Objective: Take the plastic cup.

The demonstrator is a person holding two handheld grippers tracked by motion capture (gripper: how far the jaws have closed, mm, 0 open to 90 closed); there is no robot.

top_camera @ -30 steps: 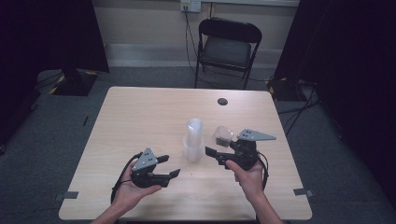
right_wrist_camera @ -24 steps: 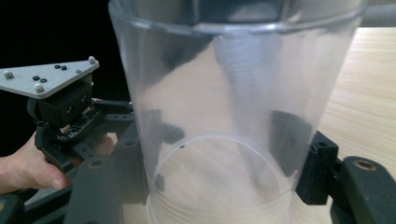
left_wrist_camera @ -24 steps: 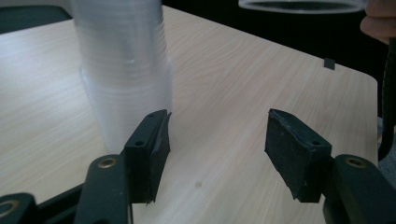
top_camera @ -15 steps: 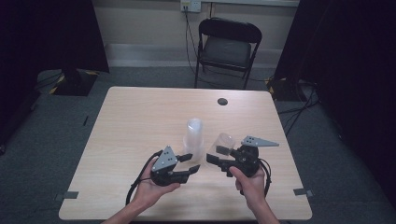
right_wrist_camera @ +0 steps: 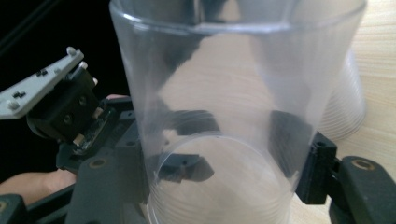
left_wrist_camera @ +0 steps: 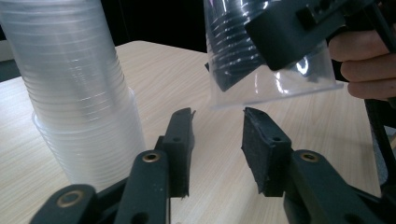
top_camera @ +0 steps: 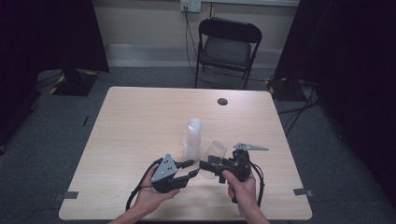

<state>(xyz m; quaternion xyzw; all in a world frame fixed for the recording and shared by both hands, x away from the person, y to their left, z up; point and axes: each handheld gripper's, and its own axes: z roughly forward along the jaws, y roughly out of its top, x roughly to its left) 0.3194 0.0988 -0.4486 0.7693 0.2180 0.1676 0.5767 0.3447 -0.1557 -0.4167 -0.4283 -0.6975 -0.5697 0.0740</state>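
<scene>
While the right gripper (top_camera: 208, 166) is clamping a single clear plastic cup (top_camera: 215, 151) between its jaws, the left gripper (top_camera: 191, 169) is sitting just beside it with its jaws parted and nothing between them. From the high view, both grippers are working near the front edge of the wooden table (top_camera: 140, 121), each held in a hand, the left hand (top_camera: 156, 196) cupping its tool from beneath and the right hand (top_camera: 240, 184) wrapping the handle. The held cup is tilting, lifted off the tabletop, its mouth pointing up and away toward the stack of clear cups (top_camera: 193, 139) standing upright just behind it. In the left gripper view, the stack (left_wrist_camera: 79, 98) is rising at the left, resting on the table, and the held cup (left_wrist_camera: 271, 60) is hanging above and ahead of the open fingertips (left_wrist_camera: 259, 135), apart from them. In the right gripper view, the cup (right_wrist_camera: 233, 107) is sitting deep between the pads (right_wrist_camera: 310, 163), and the left gripper's grey plate (right_wrist_camera: 37, 86) is showing behind it. Farther back, a small dark disc (top_camera: 222, 101) is lying on the table, and a black folding chair (top_camera: 227, 46) is standing beyond the far edge.
</scene>
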